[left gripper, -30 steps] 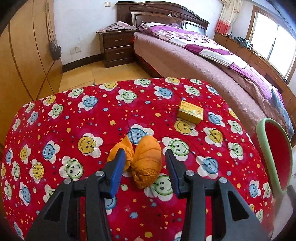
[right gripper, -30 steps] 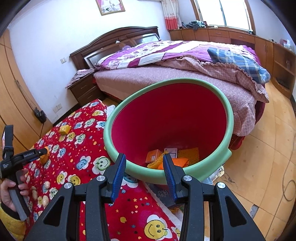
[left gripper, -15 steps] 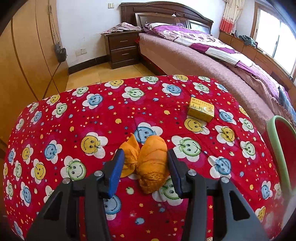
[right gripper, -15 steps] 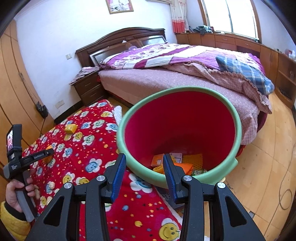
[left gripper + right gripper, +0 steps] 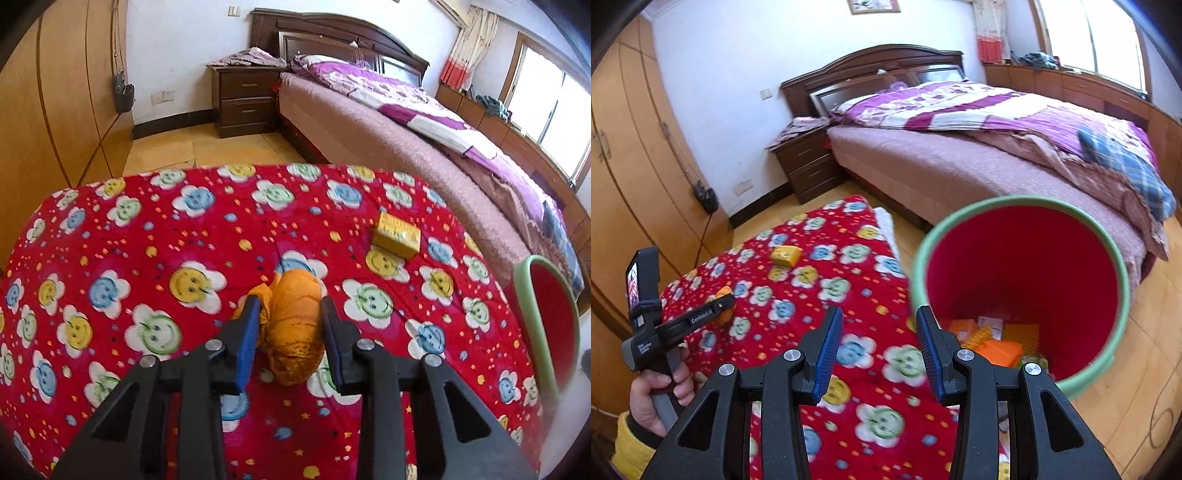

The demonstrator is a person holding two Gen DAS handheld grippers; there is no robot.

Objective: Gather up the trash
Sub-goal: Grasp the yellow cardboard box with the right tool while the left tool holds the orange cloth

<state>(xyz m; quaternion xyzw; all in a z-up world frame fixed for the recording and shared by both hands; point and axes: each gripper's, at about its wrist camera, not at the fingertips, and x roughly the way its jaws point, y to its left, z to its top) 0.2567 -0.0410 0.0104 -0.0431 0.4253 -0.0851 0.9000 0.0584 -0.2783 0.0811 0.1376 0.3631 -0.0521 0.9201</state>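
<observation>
A crumpled orange wad of trash [image 5: 293, 325] lies on the red smiley-flower cloth [image 5: 155, 258]. My left gripper [image 5: 290, 317] is open, its fingers on either side of the wad, close to it. A yellow box [image 5: 397, 234] lies farther right on the cloth; it also shows in the right wrist view [image 5: 785, 255]. My right gripper [image 5: 879, 332] is open and empty above the cloth's right edge, beside the green-rimmed red bin [image 5: 1108, 258], which holds orange and yellow trash [image 5: 1001, 347]. The left gripper [image 5: 716, 310] shows at the left of the right wrist view.
A bed [image 5: 424, 140] with purple bedding runs along the right. A dark nightstand [image 5: 245, 98] stands at the back wall and wooden wardrobes [image 5: 55, 92] on the left. The bin's rim [image 5: 524, 302] is at the cloth's right edge.
My left gripper has moved forward around the orange wad and its fingers have narrowed toward it. My right gripper has drawn back and left from the bin, over the cloth.
</observation>
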